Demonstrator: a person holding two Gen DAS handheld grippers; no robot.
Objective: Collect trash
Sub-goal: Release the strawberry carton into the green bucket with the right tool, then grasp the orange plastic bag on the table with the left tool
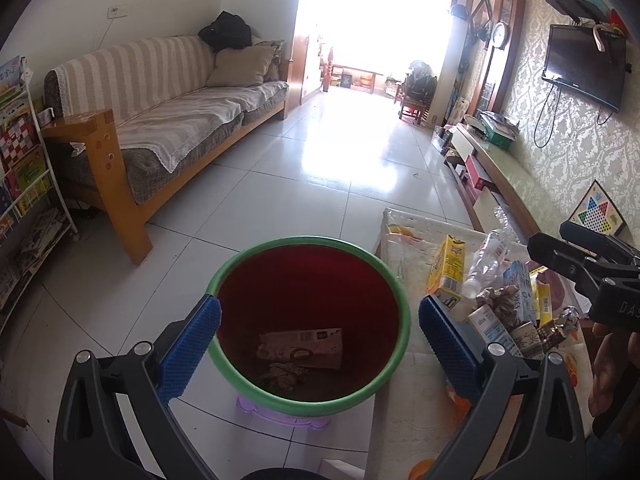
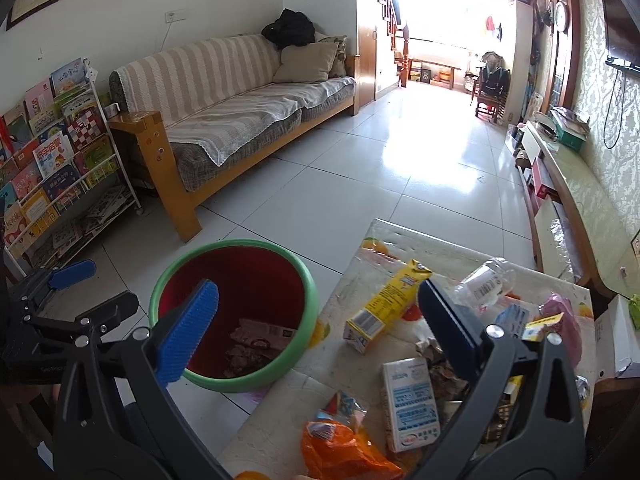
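A bin with a green rim (image 1: 304,240) and red inside stands on the floor left of a low table (image 2: 324,364). In the bin lie a flattened carton (image 1: 304,346) and crumpled paper (image 1: 284,376). My left gripper (image 1: 320,308) is open above the bin with nothing between its pads. My right gripper (image 2: 318,292) is open and empty too, over the gap between the bin's rim (image 2: 240,245) and the table. On the table lie a yellow carton (image 2: 384,304), a white-blue carton (image 2: 412,400), a clear plastic bottle (image 2: 484,280), an orange bag (image 2: 340,452) and several wrappers.
The bin rests on a purple stool (image 1: 280,416). A wooden sofa (image 1: 160,120) and a book rack (image 2: 52,152) stand at the left. A long TV cabinet (image 2: 580,200) runs along the right wall. A white box (image 2: 616,332) sits right of the table. Tiled floor stretches ahead.
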